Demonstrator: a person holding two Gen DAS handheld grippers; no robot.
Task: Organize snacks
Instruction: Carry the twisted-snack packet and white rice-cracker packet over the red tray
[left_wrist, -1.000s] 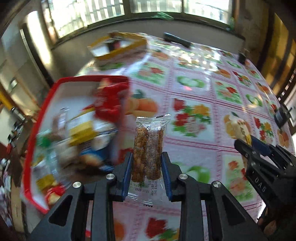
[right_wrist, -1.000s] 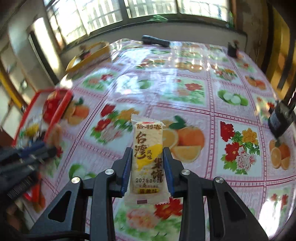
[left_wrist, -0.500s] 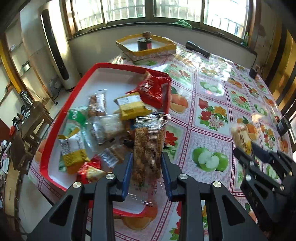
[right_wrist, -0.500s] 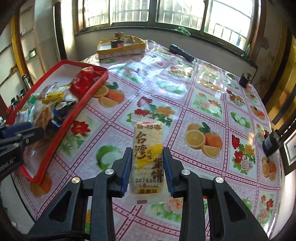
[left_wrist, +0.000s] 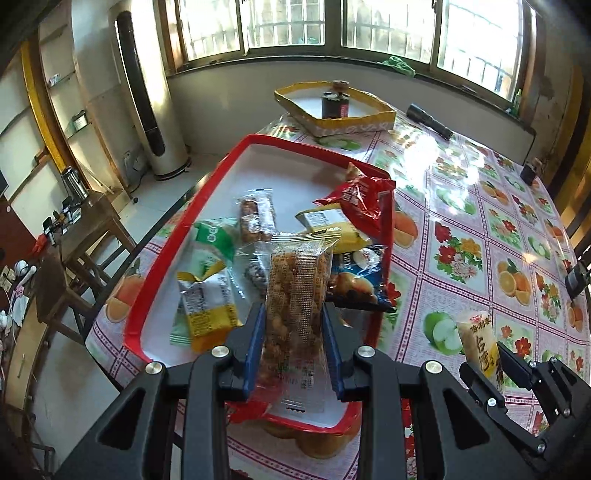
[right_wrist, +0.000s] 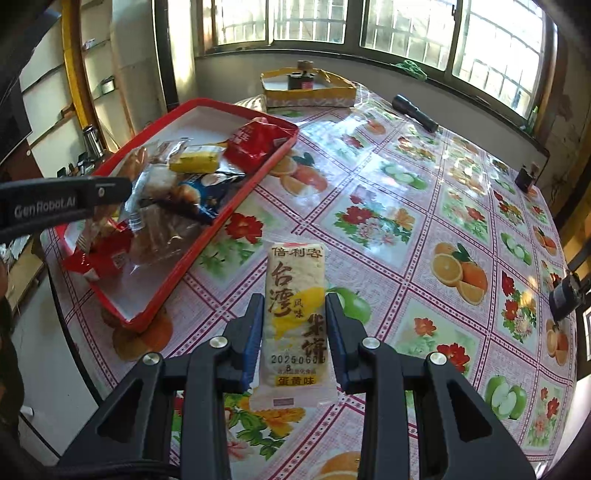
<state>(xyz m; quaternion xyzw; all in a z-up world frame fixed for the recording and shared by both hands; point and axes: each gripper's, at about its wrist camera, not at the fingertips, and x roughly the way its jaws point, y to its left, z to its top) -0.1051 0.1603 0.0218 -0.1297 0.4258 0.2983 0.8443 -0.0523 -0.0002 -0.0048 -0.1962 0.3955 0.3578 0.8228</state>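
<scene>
While the red tray lies along the table's left edge, full of packets, the left gripper hangs over its near end, pinching a clear peanut bar upright. To its right, beside the tray over the flowered cloth, the right gripper pinches a yellow rice cracker, long axis along the fingers. Only the right view shows the tray's outer wall
</scene>
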